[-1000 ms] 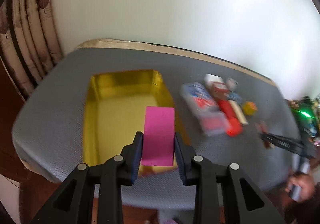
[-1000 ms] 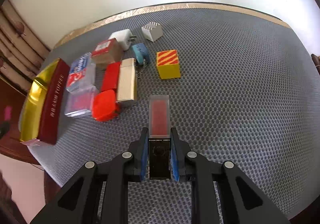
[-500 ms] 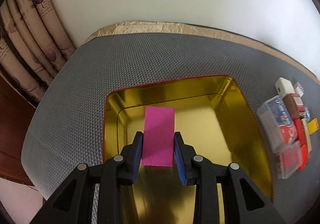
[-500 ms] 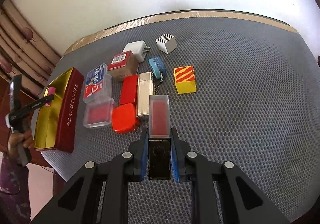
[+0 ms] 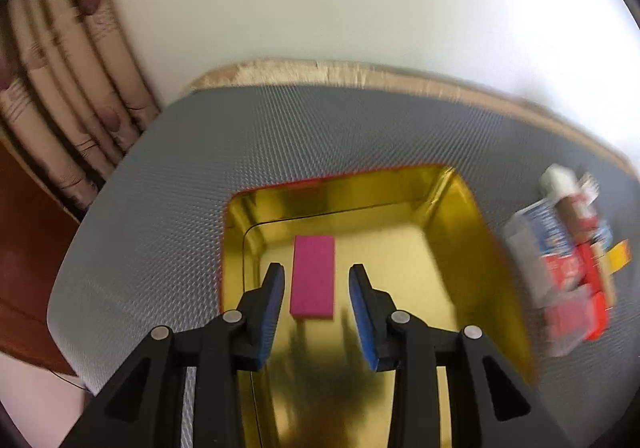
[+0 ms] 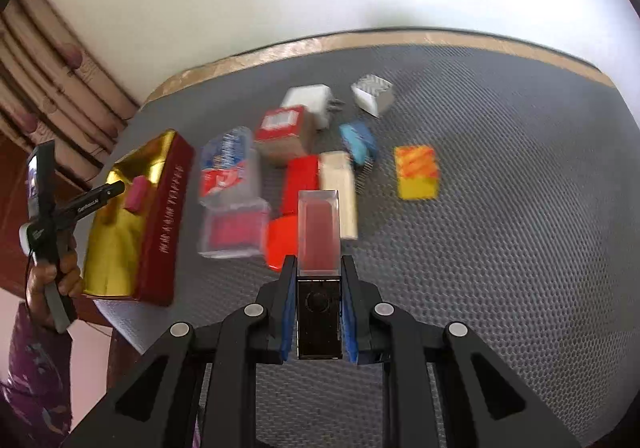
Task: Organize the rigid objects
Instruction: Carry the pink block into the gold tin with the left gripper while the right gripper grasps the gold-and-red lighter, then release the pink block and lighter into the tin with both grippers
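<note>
Grey honeycomb-textured matting (image 6: 500, 208) covers the table below a pale wall, with folded patterned curtains at the far left. On the left part of this mat an open gold-lined tin with dark red lettered sides (image 5: 460, 248) is seen, and a flat magenta rectangular block (image 5: 313, 276) is seen inside it, towards the tin's left half. The left gripper (image 5: 316, 288) is poised over the tin; its jaws have just been opening, and the block is framed between the blue pads (image 5: 276, 288) with clear gaps on both sides, so it is no longer pressed. The block's long axis runs near to far, in line with the fingers; whether it already rests on the gold floor cannot be told. A straight retreat along that axis is judged sufficient to clear it. The right gripper (image 6: 319, 288) is clamped on a small upright case with a clear lid over a red insert and a glossy black base (image 6: 319, 244), carried above the mat with its long axis also pointing away from the jaws. From these jaws the tin lies to the left, beyond a blurred cluster of small boxes (image 6: 288, 176). That cluster is judged to be the obstacle to be passed over before the case can be set down in the tin's open right half.
</note>
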`<state>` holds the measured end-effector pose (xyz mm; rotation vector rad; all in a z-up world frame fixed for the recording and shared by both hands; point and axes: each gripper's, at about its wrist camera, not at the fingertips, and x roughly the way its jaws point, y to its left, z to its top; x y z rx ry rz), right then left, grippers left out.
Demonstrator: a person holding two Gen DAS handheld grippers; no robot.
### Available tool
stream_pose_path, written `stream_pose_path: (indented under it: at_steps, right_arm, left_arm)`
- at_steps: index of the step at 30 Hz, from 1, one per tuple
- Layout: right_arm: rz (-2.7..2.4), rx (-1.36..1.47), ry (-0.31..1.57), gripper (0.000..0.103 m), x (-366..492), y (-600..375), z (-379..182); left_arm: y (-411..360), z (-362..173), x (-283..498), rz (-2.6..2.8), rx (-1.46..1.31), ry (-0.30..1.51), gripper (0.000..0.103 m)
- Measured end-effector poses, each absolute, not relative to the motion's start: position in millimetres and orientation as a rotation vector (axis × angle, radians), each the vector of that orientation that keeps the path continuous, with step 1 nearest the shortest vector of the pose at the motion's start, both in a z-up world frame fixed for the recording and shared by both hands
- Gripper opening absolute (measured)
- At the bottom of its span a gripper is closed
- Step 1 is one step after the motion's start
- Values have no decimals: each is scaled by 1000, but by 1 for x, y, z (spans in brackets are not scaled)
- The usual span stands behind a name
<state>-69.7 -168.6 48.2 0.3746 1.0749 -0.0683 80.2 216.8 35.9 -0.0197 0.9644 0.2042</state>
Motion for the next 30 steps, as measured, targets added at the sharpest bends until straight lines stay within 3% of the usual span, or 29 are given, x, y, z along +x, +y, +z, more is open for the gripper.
stream_pose_path:
  at_steps: [6,14,20,30]
  right_arm:
    - [85,339,1026,18,-32,-113,87]
    - [291,271,1072,18,48,-5,86]
    - [300,210,1176,18,103,49,36]
    - [250,161,1243,19,143,62,-9]
  left_arm:
    - [218,73,-15,360,-189,913,54]
    - [227,55,-110,442,-375,863,54]
    - [224,59,-112,529,-261,782,54]
    - [225,46,-105,498,-232,827,54]
